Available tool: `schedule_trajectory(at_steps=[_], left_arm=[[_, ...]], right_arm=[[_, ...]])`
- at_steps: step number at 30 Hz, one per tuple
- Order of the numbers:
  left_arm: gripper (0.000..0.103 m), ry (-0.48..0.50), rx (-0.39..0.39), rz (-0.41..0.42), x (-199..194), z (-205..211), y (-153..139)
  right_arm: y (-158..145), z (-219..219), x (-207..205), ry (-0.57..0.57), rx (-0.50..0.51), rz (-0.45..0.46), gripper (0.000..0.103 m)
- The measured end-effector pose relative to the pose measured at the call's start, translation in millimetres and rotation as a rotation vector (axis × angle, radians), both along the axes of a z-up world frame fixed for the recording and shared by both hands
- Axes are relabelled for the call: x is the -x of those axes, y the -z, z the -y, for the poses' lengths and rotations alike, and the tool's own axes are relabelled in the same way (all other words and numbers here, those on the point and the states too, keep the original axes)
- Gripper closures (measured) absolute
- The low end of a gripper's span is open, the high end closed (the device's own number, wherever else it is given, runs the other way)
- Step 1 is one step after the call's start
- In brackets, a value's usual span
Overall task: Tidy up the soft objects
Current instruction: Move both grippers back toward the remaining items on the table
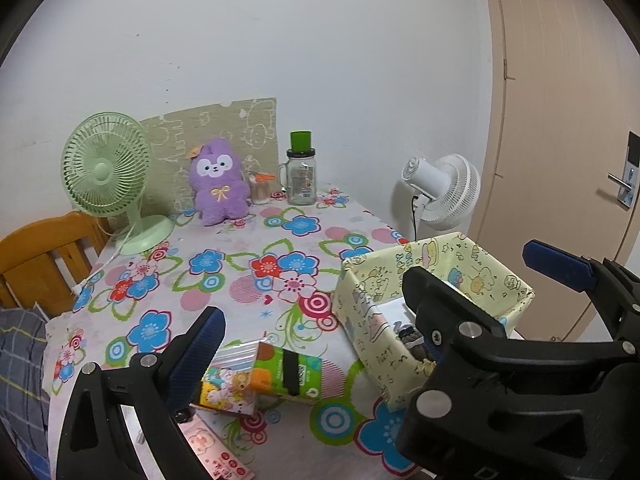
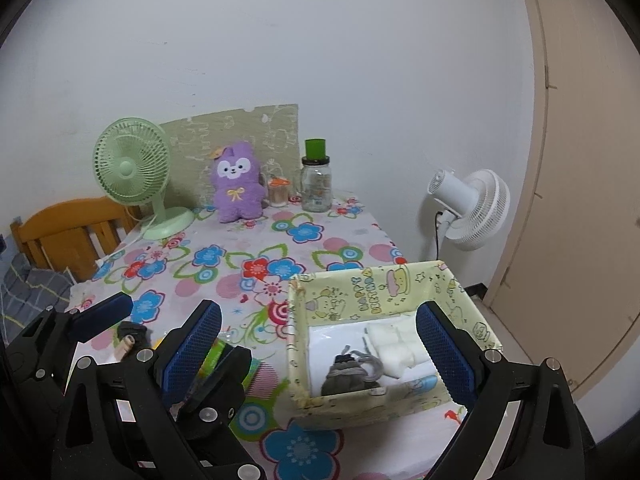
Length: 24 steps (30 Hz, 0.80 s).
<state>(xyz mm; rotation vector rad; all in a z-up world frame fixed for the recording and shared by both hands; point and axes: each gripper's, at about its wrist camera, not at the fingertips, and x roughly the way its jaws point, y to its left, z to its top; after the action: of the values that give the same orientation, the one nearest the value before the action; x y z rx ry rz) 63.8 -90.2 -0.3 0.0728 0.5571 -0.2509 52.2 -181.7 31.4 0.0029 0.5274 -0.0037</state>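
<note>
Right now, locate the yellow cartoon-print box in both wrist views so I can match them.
Left wrist: yellow box sits lower right, partly behind the right gripper.
Right wrist: yellow box sits lower centre-right, interior visible.
Shared landmark: purple plush at the table's far edge.

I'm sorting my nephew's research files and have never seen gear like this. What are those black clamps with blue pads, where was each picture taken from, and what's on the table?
No robot here: a person holds a two-finger gripper in each hand, and each carries a wide-angle camera looking along its fingers. One picture comes from the left gripper, the other from the right gripper. Both are open and hold nothing.

On the floral tablecloth stands a yellow cartoon-print box containing a grey sock bundle and white folded cloth. Near the left gripper lie a green-and-orange packet and a cartoon zip bag. At the back stand a purple plush toy, a green fan and a glass jar. A white fan stands beyond the table.
</note>
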Motion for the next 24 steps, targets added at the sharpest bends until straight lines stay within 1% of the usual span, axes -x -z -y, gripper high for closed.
schedule_trajectory(at_steps=[14, 24], left_arm=[[0.003, -0.026, -0.008, 0.01, 11.6, -31.3, -0.5], [0.003, -0.061, 0.001, 0.001, 15.4, -53.6, 10.1]], right_arm=[[1.0, -30.8, 10.1, -0.025, -0.012, 0.008, 0.003], [9.6, -57.2, 9.6, -0.065, 0.002, 0.004, 0.004]])
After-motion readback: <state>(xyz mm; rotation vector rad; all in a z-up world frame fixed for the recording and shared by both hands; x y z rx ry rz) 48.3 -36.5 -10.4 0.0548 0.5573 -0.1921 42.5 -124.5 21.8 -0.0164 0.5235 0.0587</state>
